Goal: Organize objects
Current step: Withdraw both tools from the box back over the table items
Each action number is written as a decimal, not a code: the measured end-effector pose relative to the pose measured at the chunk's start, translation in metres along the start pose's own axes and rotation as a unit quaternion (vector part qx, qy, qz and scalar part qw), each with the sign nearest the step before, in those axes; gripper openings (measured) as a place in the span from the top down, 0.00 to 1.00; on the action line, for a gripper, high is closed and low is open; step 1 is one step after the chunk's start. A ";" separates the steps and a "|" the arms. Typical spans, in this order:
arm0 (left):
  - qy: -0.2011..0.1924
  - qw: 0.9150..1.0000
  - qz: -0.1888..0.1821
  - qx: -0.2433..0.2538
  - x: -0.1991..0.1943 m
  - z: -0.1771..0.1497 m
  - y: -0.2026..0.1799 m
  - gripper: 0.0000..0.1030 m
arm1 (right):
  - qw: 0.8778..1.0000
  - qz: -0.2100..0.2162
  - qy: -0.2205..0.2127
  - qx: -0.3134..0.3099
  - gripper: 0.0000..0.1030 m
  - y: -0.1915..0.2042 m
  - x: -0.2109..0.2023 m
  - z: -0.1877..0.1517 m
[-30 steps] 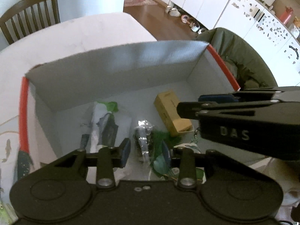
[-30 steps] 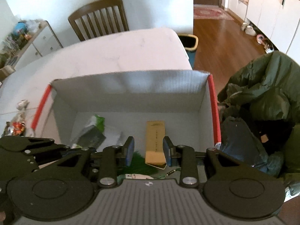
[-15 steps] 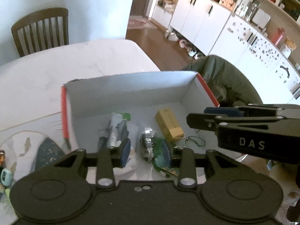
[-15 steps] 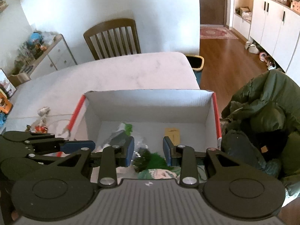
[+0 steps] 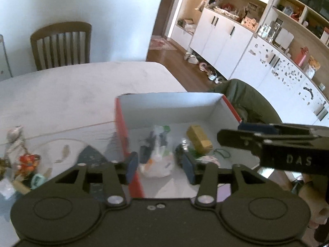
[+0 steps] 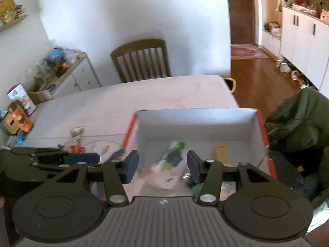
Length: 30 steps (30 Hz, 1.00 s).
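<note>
The table (image 6: 144,94) is the largest thing here, pale and wide, and it stretches far ahead of both pairs of fingers to a wooden chair (image 6: 141,59) at its far edge. On it, straight ahead of the right fingers and a little lower, stands an open box (image 6: 197,121) with white walls and red rims.

Inside the box lie the things already sorted: a yellow carton (image 5: 199,139) ahead and to the right of the left fingers, a white plastic packet (image 5: 157,164) just beyond and between them, and some dark and green small things that are too blurred to name. They probably lie loosely because they were dropped in from above.

To the left of the left fingers, outside the box, a few small toys (image 5: 24,162) wait on the table; I judge these are the next to be collected.

The left gripper (image 5: 160,167) has its fingers wide apart and holds nothing. The right gripper (image 6: 162,166) is also spread wide and empty, above the near part of the box. Both being empty suggests one item is finished, and the next reach should go left toward the toys.
</note>
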<state>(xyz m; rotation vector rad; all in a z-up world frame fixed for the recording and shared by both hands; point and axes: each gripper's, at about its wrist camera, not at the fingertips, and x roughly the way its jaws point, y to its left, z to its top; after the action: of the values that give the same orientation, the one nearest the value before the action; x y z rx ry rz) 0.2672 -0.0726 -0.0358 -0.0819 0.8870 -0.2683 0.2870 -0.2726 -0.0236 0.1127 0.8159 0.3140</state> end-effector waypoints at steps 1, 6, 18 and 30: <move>-0.004 1.000 0.002 0.000 -0.005 -0.001 0.005 0.53 | 1.000 0.000 -0.001 -0.003 0.50 0.006 -0.001 -0.001; -0.018 1.000 0.013 0.003 -0.027 -0.008 0.028 0.46 | 1.000 0.005 -0.005 -0.002 0.50 0.034 -0.001 -0.006; -0.041 0.998 0.043 -0.006 -0.067 -0.028 0.091 0.20 | 0.999 0.023 -0.022 -0.027 0.30 0.103 -0.001 -0.024; -0.068 0.995 0.073 -0.006 -0.099 -0.039 0.148 0.01 | 0.995 0.063 -0.037 -0.068 0.18 0.162 0.000 -0.035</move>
<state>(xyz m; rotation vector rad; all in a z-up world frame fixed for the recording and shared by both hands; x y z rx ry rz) 0.2067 0.0978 -0.0124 -0.0462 0.7549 -0.1196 0.2244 -0.1194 -0.0119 0.0482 0.7124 0.4811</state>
